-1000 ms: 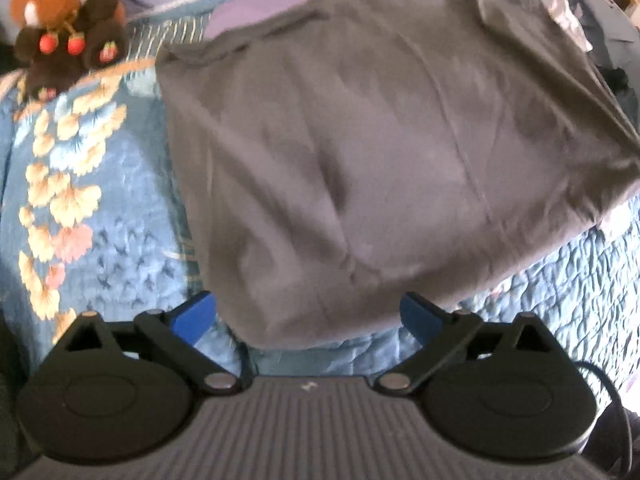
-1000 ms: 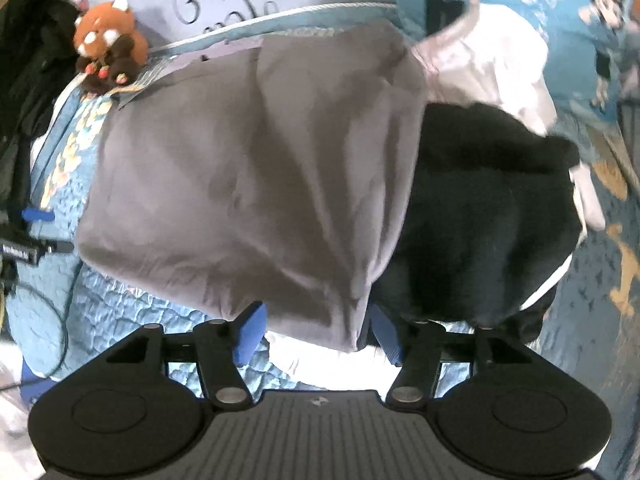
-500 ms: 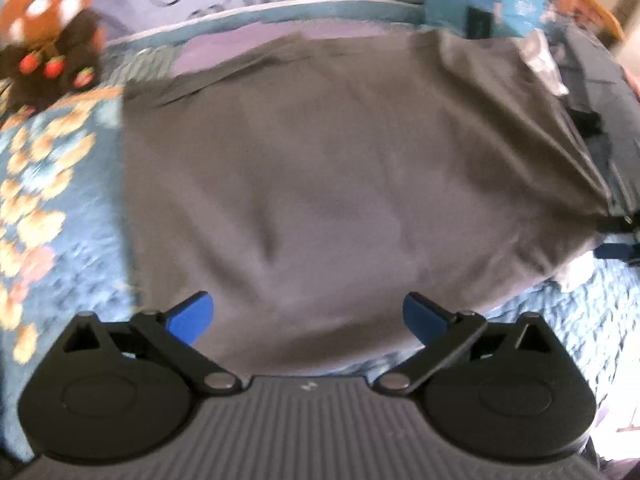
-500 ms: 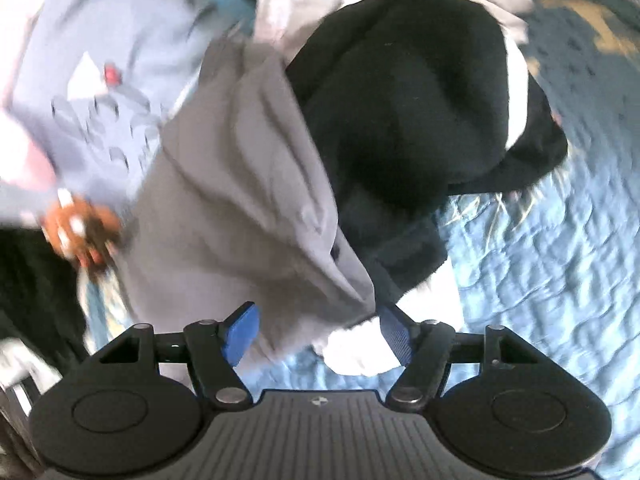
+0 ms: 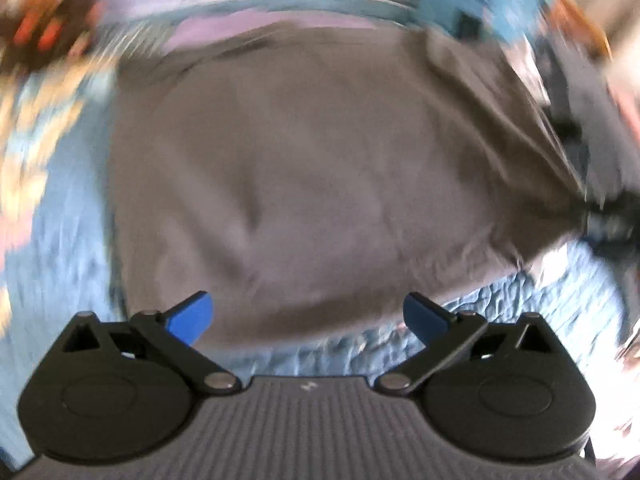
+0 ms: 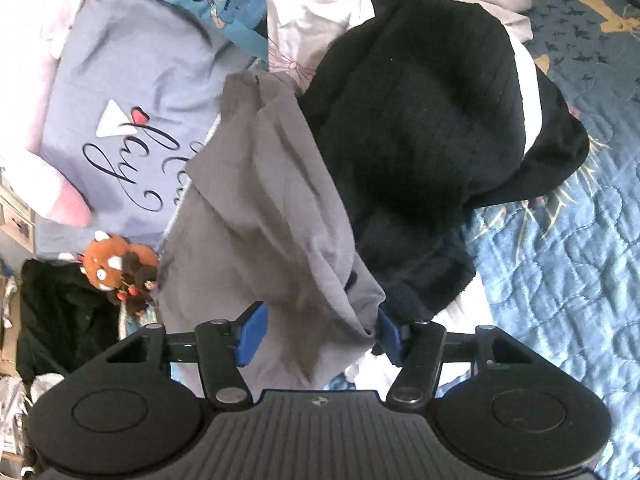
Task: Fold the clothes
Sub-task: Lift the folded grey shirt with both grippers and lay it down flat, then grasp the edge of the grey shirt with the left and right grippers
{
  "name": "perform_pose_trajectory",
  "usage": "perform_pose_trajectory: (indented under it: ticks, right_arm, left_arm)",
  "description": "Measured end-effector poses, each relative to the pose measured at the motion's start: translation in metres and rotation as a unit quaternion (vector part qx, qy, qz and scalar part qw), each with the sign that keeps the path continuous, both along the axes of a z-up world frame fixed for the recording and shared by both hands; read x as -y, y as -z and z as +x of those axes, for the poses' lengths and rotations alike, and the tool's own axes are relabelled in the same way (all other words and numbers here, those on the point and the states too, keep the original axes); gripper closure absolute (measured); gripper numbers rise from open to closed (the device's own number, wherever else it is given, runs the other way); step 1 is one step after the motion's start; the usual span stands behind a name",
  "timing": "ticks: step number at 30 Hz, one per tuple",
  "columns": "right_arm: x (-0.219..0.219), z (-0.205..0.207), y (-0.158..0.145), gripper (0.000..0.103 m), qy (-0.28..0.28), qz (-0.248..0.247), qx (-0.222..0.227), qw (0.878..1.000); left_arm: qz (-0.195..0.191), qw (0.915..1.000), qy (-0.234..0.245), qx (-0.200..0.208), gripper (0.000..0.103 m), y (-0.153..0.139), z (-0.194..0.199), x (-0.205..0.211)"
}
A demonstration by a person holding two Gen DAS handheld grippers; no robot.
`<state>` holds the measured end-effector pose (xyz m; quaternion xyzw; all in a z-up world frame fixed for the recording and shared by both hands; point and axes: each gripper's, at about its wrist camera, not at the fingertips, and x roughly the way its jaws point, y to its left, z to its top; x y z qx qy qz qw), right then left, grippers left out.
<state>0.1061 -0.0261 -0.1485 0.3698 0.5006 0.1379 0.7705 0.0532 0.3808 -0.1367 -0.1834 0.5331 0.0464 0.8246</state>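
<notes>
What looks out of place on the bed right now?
The grey garment lies partly over the black garment in the unfolded pile, bunched between the right hand-held gripper fingers instead of flat.

A bedroom; quilted blue bedspread (image 6: 560, 264), printed pillow (image 6: 132, 92), plush toy (image 6: 116, 268).

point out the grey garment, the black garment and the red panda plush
grey garment (image 5: 320, 184): left wrist view, middle of the spread cloth
black garment (image 6: 432, 120): right wrist view, centre of the dark heap
red panda plush (image 6: 105, 266): right wrist view, its orange face
</notes>
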Motion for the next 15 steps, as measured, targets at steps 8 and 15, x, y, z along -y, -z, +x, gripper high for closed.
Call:
perform_pose_trajectory:
  ticks: [8,15]
  right_arm:
    - [-0.005,0.009,0.001,0.044,-0.016,-0.015,0.000,1.000]
    - [-0.010,0.011,-0.001,0.042,-0.025,-0.027,-0.002,0.999]
  left_arm:
    - [-0.164,0.9598,-0.225,0.031,0.001,0.059,-0.077,-0.092]
    - [-0.268,0.9160,-0.285,0.087,0.001,0.100,-0.079,-0.089]
